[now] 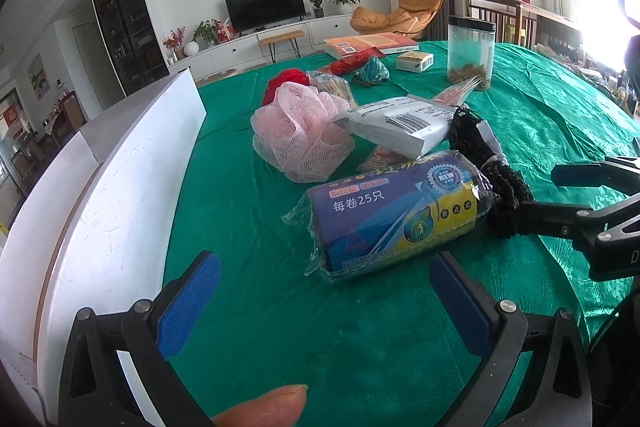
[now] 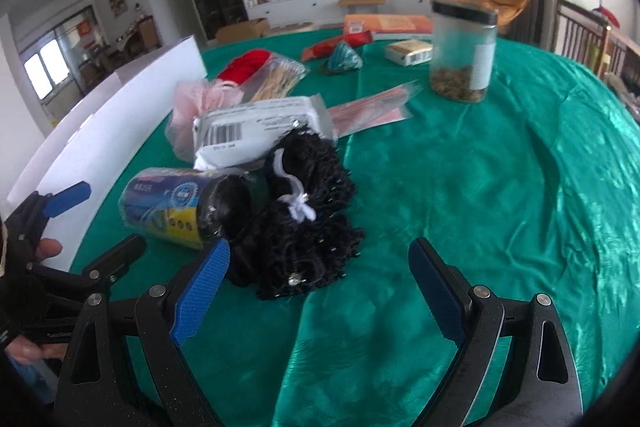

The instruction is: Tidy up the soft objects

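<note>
A pink mesh bath pouf [image 1: 298,135] lies on the green tablecloth [image 1: 280,307], also in the right wrist view [image 2: 188,115]. A black beaded net bundle [image 2: 308,215] lies just ahead of my right gripper [image 2: 320,287], which is open and empty. The bundle shows in the left wrist view [image 1: 492,171]. A blue roll of bin bags [image 1: 400,211] lies just ahead of my left gripper [image 1: 324,299], which is open and empty. A red yarn ball [image 1: 290,81] and a teal pouch [image 1: 372,69] lie farther back. The right gripper [image 1: 560,195] enters the left wrist view from the right.
A white box [image 1: 120,195] stands at the table's left edge. A white mailer bag [image 1: 400,125], red packets [image 2: 372,111], a bag of sticks [image 2: 276,79], a clear jar [image 1: 470,53], a small carton [image 1: 414,61] and a book [image 1: 372,43] lie on the table.
</note>
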A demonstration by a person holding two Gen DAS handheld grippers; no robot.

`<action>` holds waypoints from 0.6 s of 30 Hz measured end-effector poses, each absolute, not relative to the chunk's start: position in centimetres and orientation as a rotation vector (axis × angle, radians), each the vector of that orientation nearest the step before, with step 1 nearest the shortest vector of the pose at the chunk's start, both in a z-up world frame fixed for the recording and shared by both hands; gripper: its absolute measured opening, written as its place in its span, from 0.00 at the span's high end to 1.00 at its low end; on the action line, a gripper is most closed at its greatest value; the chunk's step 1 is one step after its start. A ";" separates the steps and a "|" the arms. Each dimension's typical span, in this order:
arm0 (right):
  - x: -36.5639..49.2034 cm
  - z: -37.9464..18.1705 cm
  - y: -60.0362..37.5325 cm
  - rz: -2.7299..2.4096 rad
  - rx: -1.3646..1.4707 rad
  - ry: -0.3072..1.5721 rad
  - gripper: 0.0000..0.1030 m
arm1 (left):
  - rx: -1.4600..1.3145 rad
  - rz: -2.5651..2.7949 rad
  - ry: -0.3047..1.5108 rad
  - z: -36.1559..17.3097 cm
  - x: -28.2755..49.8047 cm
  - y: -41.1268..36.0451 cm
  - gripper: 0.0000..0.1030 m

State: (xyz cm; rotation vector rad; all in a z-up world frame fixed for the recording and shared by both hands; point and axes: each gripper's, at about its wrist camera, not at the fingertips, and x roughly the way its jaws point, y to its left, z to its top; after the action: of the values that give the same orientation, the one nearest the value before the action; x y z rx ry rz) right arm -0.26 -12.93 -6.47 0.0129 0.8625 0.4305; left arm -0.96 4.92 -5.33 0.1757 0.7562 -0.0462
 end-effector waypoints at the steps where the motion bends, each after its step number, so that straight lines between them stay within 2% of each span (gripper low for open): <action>1: -0.2 -6.9 -12.4 0.441 -0.010 0.880 0.10 | 0.173 -0.055 0.770 -5.6 -0.9 5.0 0.00; 5: 1.9 -7.7 -12.4 0.266 -0.130 0.880 0.10 | 0.198 -0.076 0.814 -7.0 -0.1 4.2 0.00; 8: 3.1 -7.0 -18.7 -0.056 0.046 0.862 0.10 | 0.184 -0.075 0.839 -7.5 1.1 3.7 0.00; 12: 0.4 -5.7 -25.3 -0.176 0.185 0.849 0.10 | 0.189 -0.098 0.846 -8.0 2.7 2.7 0.00; 18: -0.5 -6.5 -26.1 -0.181 0.201 0.928 0.10 | 0.231 -0.131 0.877 -8.7 6.1 -0.4 0.00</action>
State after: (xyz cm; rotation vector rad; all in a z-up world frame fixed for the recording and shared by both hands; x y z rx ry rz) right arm -0.53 -26.07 -6.53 0.2013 0.9285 -0.1809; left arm 6.12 -0.36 -8.72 0.2305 0.8765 -0.1314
